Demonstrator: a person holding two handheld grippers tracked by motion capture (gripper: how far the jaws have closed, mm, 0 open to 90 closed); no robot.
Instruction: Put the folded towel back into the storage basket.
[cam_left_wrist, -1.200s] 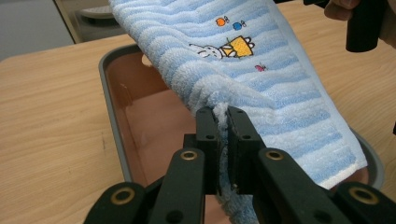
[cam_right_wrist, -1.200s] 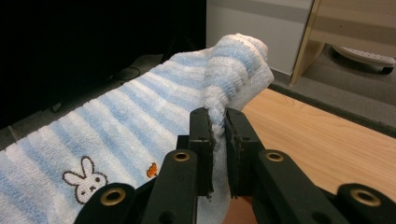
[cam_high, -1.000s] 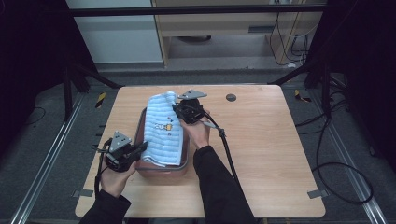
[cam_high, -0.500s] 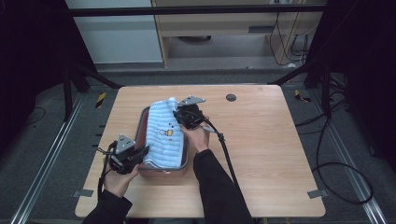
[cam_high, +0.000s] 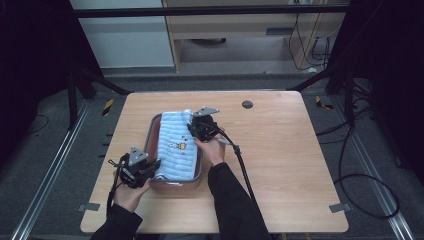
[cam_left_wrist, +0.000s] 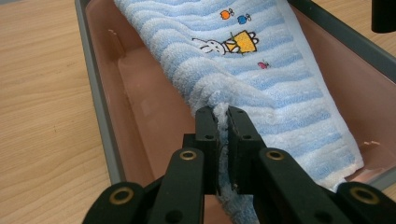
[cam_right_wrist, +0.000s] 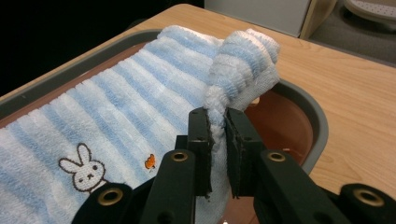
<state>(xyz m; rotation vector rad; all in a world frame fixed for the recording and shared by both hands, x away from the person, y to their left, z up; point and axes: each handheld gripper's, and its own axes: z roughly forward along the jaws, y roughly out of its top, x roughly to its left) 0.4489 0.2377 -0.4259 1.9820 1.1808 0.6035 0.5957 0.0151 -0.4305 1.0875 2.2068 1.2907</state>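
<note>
Right tool (cam_high: 196, 128) lower than before, towel (cam_high: 176, 147) sunk into tray (cam_high: 151, 135)

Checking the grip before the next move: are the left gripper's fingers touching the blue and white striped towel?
Touching. The left gripper view shows the left gripper with both black fingers pinching a bunched fold of the blue and white striped towel.

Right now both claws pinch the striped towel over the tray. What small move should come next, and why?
Probably lower both ends a little more, then let go. The left claw and the right claw are each shut on an edge of the towel, which lies along the tray, but the far end by the right claw is bunched up above the rim, not flat inside.
</note>
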